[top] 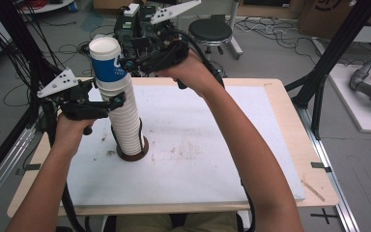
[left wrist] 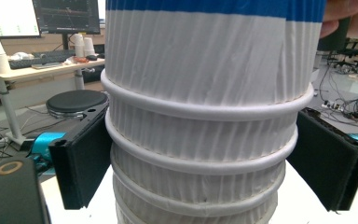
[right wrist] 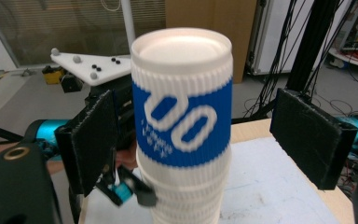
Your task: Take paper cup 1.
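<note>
High view: left hand-held gripper (top: 118, 101) pinches the cup stack (top: 125, 121) near the worktop's (top: 212, 145) left edge; right hand-held gripper (top: 125, 63), spread, flanks the blue-banded top cup (top: 107, 60). Next, probably, closing on it.

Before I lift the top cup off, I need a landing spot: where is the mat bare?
The white mat is bare right of the tall stack of ribbed white paper cups, out to its right edge. Around the stack both tongs crowd in.
</note>
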Demonstrator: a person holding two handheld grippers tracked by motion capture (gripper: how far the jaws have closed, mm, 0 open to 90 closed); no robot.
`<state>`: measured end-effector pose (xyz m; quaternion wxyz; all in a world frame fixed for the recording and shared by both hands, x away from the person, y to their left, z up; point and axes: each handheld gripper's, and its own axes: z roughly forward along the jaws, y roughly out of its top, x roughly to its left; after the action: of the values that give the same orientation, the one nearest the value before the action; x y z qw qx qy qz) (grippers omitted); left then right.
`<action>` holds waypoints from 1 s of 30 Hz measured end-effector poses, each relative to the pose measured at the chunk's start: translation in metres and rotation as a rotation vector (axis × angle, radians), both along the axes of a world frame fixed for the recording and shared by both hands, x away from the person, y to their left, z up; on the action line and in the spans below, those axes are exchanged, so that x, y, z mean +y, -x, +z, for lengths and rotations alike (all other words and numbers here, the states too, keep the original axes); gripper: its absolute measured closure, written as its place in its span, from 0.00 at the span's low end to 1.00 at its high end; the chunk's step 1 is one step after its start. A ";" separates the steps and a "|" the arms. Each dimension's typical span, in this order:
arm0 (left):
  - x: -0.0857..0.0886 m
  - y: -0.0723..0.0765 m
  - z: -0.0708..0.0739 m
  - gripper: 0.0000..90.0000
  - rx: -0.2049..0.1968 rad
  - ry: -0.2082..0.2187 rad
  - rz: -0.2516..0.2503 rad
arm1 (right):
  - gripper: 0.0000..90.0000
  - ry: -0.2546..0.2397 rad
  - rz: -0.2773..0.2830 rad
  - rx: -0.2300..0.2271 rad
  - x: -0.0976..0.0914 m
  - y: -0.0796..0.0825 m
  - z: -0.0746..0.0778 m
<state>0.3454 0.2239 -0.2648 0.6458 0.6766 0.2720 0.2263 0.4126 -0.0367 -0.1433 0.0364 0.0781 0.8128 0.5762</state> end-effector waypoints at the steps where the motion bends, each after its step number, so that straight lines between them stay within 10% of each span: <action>1: 0.000 0.000 0.000 0.14 0.000 0.001 0.000 | 0.18 0.005 0.004 0.000 0.005 0.000 0.002; 15: -0.001 0.000 0.001 0.14 0.003 -0.005 -0.001 | 0.18 0.086 0.013 -0.015 0.048 -0.005 0.008; 20: 0.002 0.000 0.000 0.14 0.006 0.002 0.001 | 0.32 0.101 0.029 -0.040 0.053 -0.003 0.015; 30: 0.001 0.000 0.000 0.14 0.006 0.003 -0.004 | 0.33 -0.094 -0.023 -0.085 0.032 0.002 0.051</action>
<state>0.3459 0.2247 -0.2647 0.6464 0.6768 0.2730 0.2228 0.4104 -0.0049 -0.0926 0.0736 0.0644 0.7816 0.6160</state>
